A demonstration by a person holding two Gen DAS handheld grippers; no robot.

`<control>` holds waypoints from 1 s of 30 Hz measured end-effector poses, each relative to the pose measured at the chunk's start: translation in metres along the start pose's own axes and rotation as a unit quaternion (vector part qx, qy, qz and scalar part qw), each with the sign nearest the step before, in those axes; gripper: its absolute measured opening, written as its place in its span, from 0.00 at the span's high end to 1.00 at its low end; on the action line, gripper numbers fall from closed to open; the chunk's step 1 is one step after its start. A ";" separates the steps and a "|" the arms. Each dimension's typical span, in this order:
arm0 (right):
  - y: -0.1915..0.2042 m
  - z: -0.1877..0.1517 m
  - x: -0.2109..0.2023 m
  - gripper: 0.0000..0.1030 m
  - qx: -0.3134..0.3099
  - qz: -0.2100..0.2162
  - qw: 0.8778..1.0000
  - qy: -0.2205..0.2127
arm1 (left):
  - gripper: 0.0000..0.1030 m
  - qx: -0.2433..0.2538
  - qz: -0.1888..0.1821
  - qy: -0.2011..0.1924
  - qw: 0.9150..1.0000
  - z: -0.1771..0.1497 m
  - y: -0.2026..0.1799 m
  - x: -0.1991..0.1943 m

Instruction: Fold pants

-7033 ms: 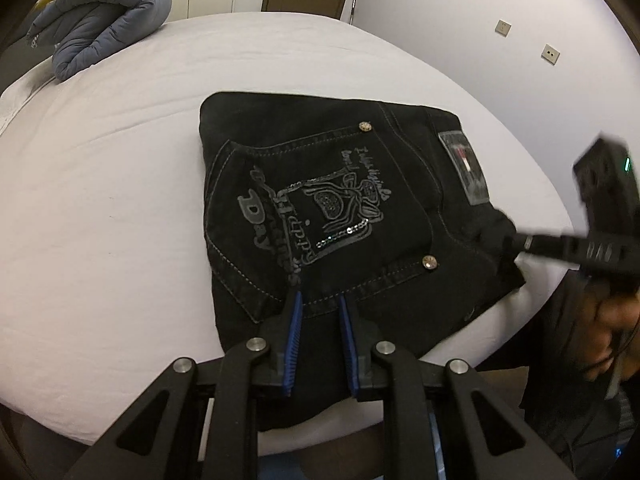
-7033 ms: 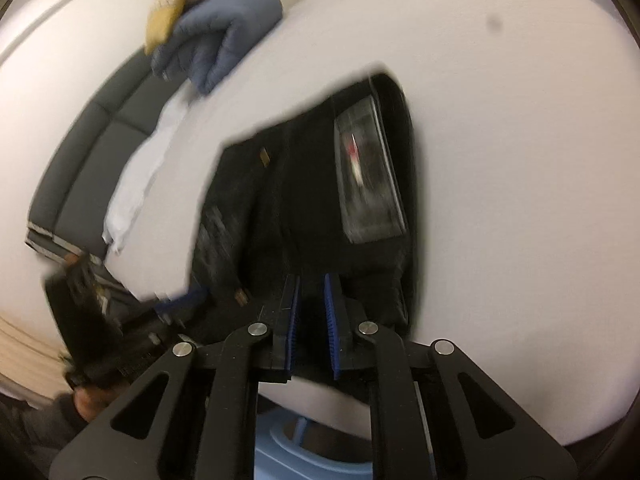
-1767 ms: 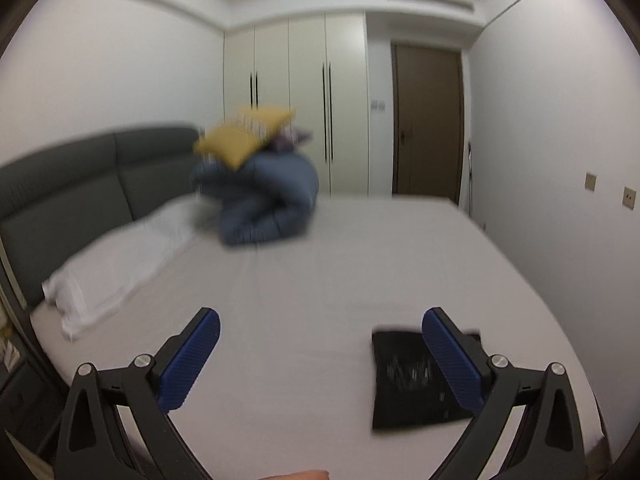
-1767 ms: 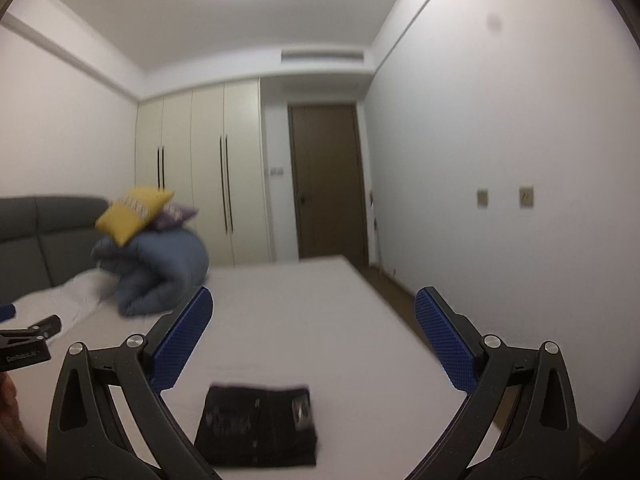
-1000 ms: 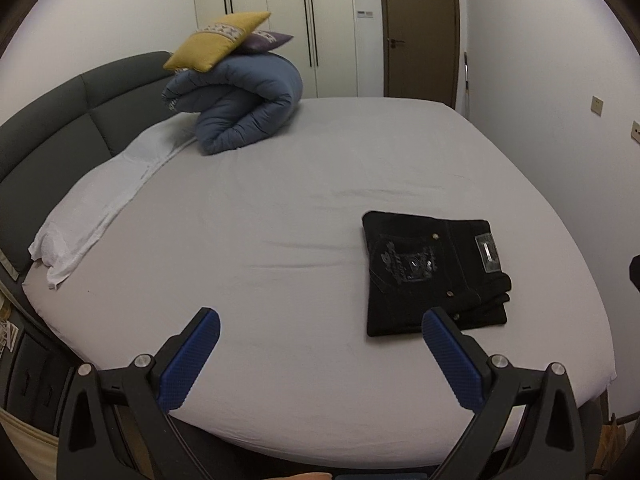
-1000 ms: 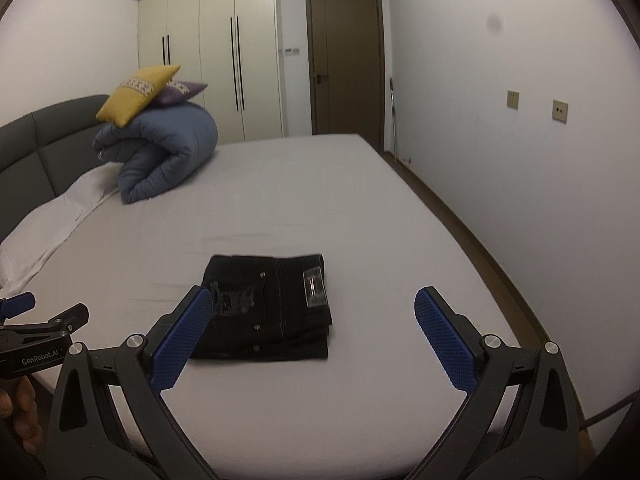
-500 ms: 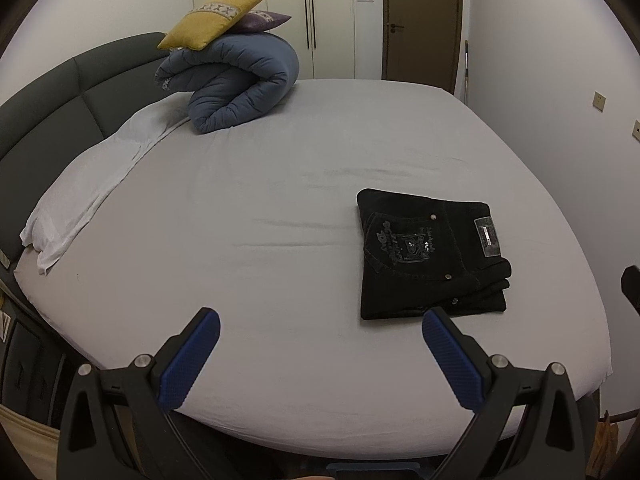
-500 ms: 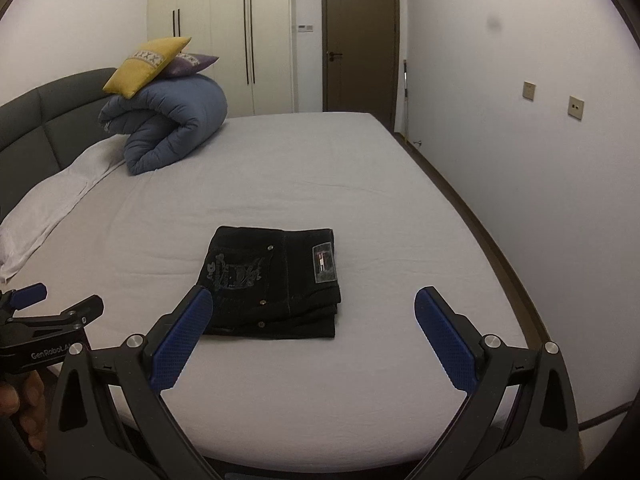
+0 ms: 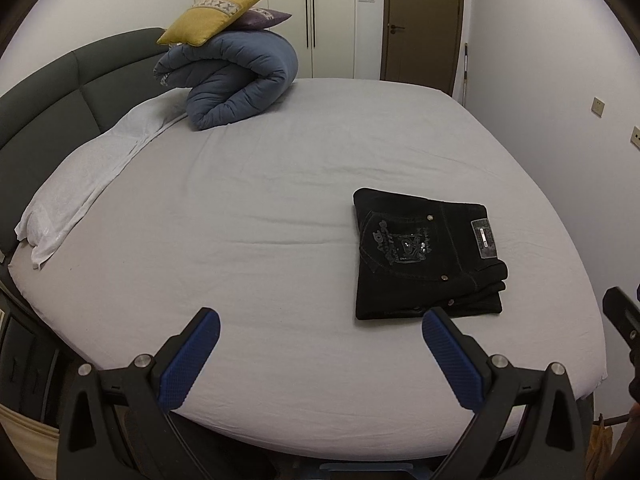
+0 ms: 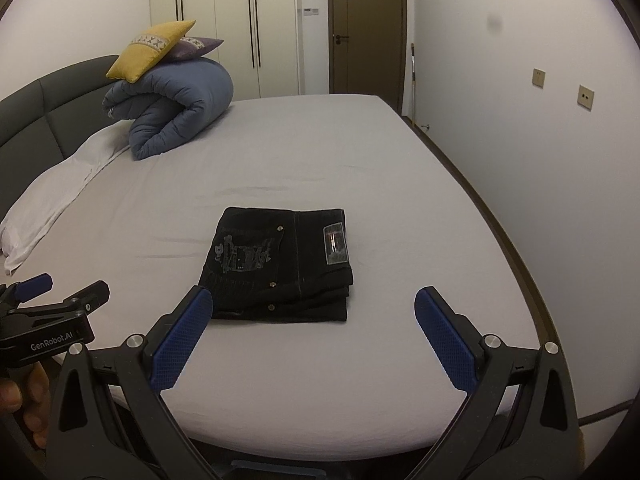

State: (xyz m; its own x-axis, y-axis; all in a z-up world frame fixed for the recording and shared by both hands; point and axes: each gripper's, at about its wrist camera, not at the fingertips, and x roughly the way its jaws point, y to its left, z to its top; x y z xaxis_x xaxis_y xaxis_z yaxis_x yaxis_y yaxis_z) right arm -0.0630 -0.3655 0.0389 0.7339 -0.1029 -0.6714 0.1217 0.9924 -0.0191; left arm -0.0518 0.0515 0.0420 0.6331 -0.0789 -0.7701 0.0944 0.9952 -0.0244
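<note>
The black pants [image 9: 426, 254] lie folded into a compact rectangle on the grey bed sheet [image 9: 260, 208], back pocket print and waist label facing up. They also show in the right wrist view [image 10: 280, 266]. My left gripper [image 9: 320, 320] is wide open and empty, held back from the bed's near edge, the pants ahead to its right. My right gripper [image 10: 314, 300] is wide open and empty, with the pants straight ahead. The left gripper's body [image 10: 48, 320] shows at the left edge of the right wrist view.
A rolled blue duvet [image 9: 236, 80] with a yellow cushion [image 9: 212, 16] and a purple one sits at the far left of the bed. White pillows [image 9: 88, 176] lie along the dark headboard [image 9: 48, 96]. A wall [image 10: 540, 140] runs along the right; wardrobes and a door stand behind.
Both grippers, shut on the pants seven seconds ago, have opened and pulled well back from the bed. Over the last second both views tilted down slightly; the pants have stayed put.
</note>
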 end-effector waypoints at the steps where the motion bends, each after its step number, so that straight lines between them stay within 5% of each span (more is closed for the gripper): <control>1: 0.001 -0.001 0.001 0.00 0.000 0.000 1.000 0.002 | 0.00 0.000 0.000 0.000 1.000 0.000 0.000 0.000; 30: 0.004 -0.010 0.023 0.00 0.013 0.003 0.999 0.029 | 0.00 0.005 -0.011 0.005 1.000 -0.001 -0.009 0.005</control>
State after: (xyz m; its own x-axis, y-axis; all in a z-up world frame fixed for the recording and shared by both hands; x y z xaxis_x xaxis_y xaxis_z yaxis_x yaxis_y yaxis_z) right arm -0.0519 -0.3634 0.0160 0.6947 -0.0918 -0.7134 0.1347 0.9909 0.0037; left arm -0.0498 0.0419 0.0379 0.6228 -0.0994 -0.7760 0.1147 0.9928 -0.0351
